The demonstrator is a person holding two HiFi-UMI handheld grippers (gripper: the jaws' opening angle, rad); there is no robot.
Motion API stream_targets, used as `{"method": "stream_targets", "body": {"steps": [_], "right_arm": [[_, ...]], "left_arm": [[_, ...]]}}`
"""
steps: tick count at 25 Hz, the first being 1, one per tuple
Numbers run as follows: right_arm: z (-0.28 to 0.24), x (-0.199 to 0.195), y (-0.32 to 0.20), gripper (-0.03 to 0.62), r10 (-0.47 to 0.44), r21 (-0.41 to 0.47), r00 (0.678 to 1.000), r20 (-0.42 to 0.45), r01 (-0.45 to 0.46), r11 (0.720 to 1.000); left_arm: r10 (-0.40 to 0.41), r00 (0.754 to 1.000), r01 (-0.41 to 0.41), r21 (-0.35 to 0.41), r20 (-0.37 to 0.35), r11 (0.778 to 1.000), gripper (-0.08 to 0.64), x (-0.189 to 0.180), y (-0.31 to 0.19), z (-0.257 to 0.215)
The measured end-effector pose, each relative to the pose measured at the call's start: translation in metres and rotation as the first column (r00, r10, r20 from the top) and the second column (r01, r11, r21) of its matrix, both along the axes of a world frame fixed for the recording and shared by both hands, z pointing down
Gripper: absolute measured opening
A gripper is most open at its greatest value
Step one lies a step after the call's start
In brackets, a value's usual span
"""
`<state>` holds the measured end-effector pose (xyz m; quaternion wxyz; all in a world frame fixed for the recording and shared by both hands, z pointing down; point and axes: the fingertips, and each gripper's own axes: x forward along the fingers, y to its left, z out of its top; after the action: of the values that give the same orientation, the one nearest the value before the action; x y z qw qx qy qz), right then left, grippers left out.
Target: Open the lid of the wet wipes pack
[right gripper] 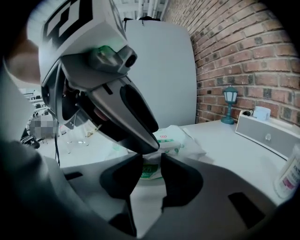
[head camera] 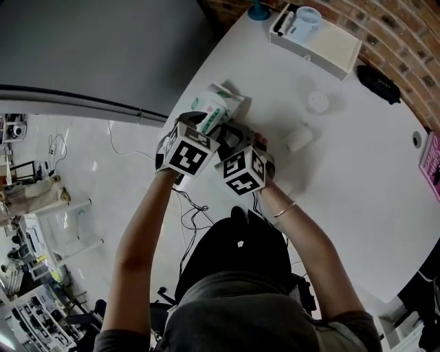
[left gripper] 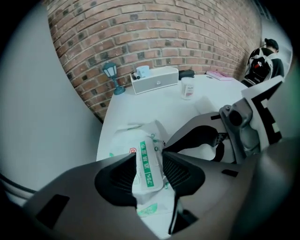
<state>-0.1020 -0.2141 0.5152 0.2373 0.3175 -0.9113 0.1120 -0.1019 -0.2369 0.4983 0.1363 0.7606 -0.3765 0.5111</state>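
Note:
The wet wipes pack (head camera: 223, 103), white with green print, lies near the left edge of the white table (head camera: 357, 179). My left gripper (head camera: 205, 128) points steeply down over it. In the left gripper view its jaws (left gripper: 149, 159) stand wide on either side of the pack's lid (left gripper: 146, 171), which shows in the gap; I see no squeeze on it. My right gripper (head camera: 232, 136) is close beside it, low over the table. In the right gripper view, its open jaws (right gripper: 151, 161) frame the pack's near end (right gripper: 171, 140), with the left gripper's finger (right gripper: 136, 122) just above.
A white organiser box (head camera: 323, 41) with a cup stands at the table's far edge, beside a blue lamp (head camera: 259, 10). A small white bottle (head camera: 299, 137) and a round white disc (head camera: 317, 102) lie right of the pack. A black item (head camera: 378, 82) and a pink book (head camera: 433, 165) sit at the right.

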Motion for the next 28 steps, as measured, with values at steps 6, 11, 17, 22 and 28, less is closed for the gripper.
{"method": "stream_targets", "body": {"steps": [6, 11, 17, 22, 28], "right_arm": [[0.001, 0.000, 0.001, 0.129, -0.001, 0.006, 1.000, -0.006, 0.001, 1.000], [0.002, 0.000, 0.000, 0.132, 0.002, 0.003, 1.000, -0.010, -0.002, 1.000], [0.002, -0.001, 0.000, 0.130, 0.003, 0.005, 1.000, -0.024, -0.003, 1.000], [0.000, -0.002, -0.001, 0.132, 0.004, 0.004, 1.000, -0.019, -0.004, 1.000], [0.005, -0.001, 0.001, 0.129, -0.003, -0.003, 0.999, -0.033, 0.003, 1.000]], "left_arm": [[0.048, 0.997, -0.046, -0.046, 0.052, 0.998, 0.179, 0.004, -0.003, 0.006], [0.058, 0.995, -0.051, -0.082, 0.082, 0.995, 0.178, 0.004, -0.005, 0.010], [0.038, 0.993, -0.026, -0.111, 0.108, 0.993, 0.168, 0.004, -0.005, 0.011], [0.048, 0.986, -0.028, -0.124, 0.161, 0.992, 0.142, 0.006, -0.003, 0.013], [0.052, 0.978, -0.032, -0.099, 0.204, 0.995, 0.103, 0.006, -0.003, 0.016]]}}
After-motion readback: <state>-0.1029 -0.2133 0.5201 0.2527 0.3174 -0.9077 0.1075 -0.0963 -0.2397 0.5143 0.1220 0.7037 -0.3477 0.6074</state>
